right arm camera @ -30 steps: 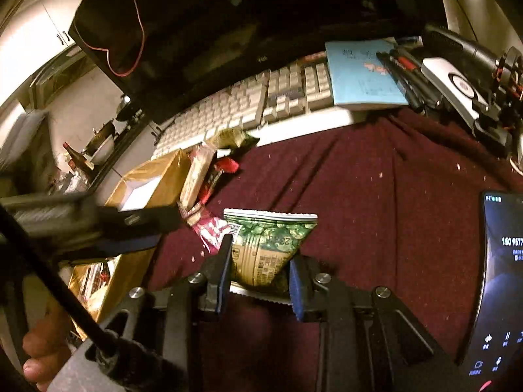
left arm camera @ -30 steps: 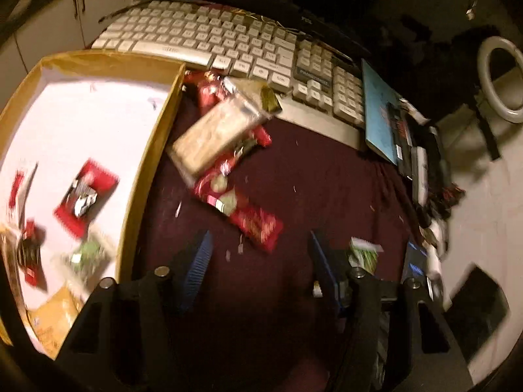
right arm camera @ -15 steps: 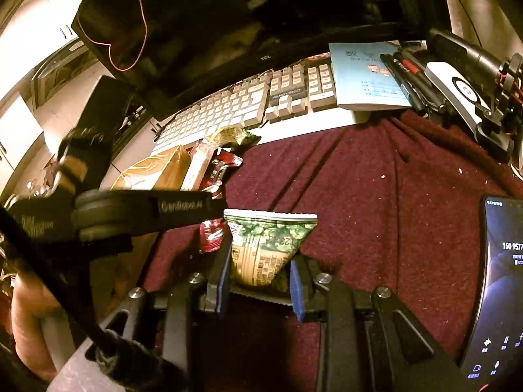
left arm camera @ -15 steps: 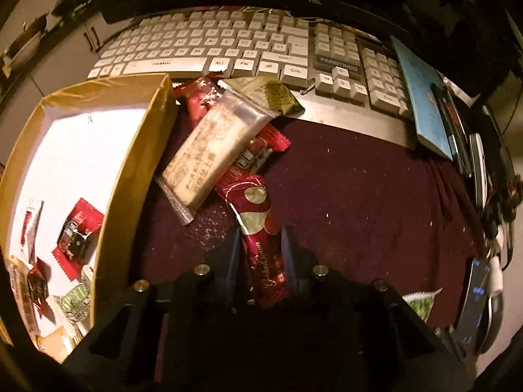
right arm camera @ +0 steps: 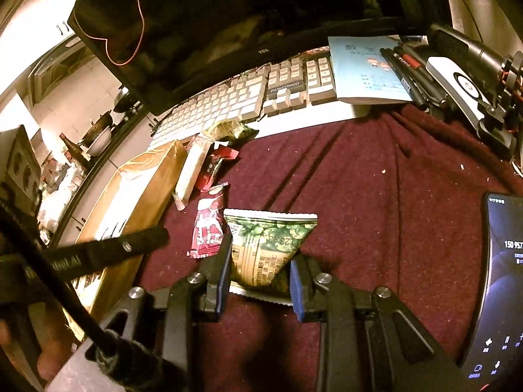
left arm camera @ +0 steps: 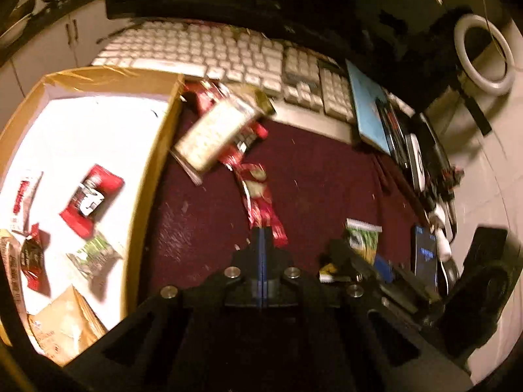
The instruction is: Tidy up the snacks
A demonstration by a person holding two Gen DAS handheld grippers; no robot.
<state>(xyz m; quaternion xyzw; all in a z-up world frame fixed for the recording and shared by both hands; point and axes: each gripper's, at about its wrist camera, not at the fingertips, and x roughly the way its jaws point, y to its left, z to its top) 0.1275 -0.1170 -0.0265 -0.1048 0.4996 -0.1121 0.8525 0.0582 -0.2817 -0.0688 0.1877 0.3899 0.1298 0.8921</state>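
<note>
holding one snack each: left claw [left arm camera: 262,233], right claw [right arm camera: 260,269]

Both cameras sit on the grippers and look steeply down, close to the dark red cloth [left arm camera: 327,176]. The left view faces the keyboard [left arm camera: 209,52] and the box [left arm camera: 153,170]; the right view shares these from farther right.

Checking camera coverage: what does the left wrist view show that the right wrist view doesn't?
Left wrist only: the inside of the cardboard box with several snack packets on its white floor, and a white ring light. Right wrist only: the green snack bag clamped in the right gripper seen close up, and a phone screen. Both: the keyboard, maroon cloth and long red wrapper pinched by the left gripper.
</note>
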